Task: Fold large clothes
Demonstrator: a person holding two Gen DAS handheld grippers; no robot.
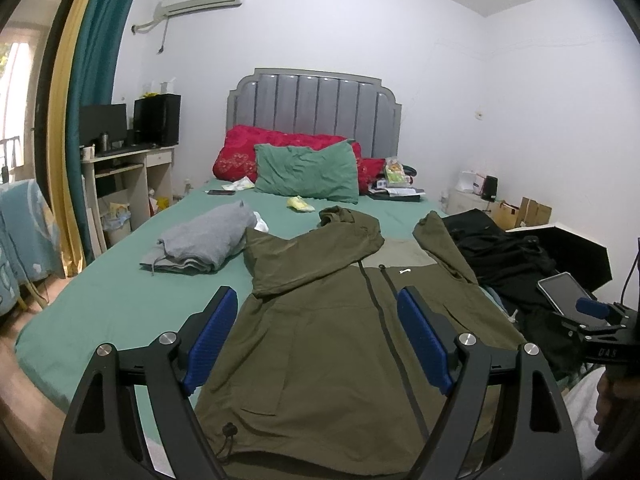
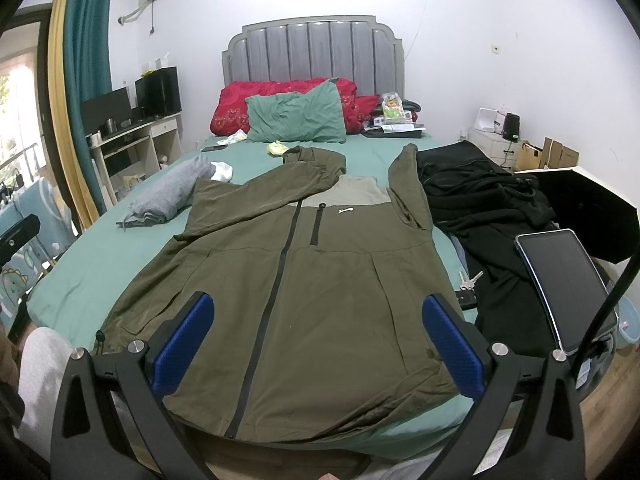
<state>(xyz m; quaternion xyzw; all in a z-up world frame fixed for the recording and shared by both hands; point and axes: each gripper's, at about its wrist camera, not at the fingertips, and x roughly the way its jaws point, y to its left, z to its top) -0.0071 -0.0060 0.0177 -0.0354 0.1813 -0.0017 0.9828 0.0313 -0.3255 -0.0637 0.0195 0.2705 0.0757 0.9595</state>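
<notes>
Right now, left claw (image 1: 316, 320): jaws wide apart, nothing between the blue pads (image 1: 212, 336), held above the lower half of the jacket
Right claw (image 2: 318, 330): jaws also spread wide, holding nothing, poised over the jacket's hem end; its fingertip also shows at the right edge of the left view (image 1: 594, 307)
Jacket (image 2: 320, 280): olive green, lying front up and flat on the bed, zip closed, hem toward the claws and hood end toward the pillows; one sleeve is folded across the chest, the other lies along the far side next to the black clothes
Bed sheet (image 1: 112, 300): green, covering the whole bed under the jacket
Grey garment (image 1: 200, 244): folded in a stack, beside the jacket on its left, with something white just behind it
Black clothes (image 2: 488, 208): a loose heap just right of the jacket, touching its sleeve
Keys (image 2: 470, 280): on the bed between the jacket's edge and the black heap
Tablet (image 2: 568, 280): screen dark, mounted at the right side near the black heap
Pillows: a green pillow (image 1: 308, 172) leaning on a red one (image 1: 240, 156), against the grey headboard (image 1: 312, 100)
Desk (image 1: 128, 164): left of the bed, with a monitor on it
</notes>
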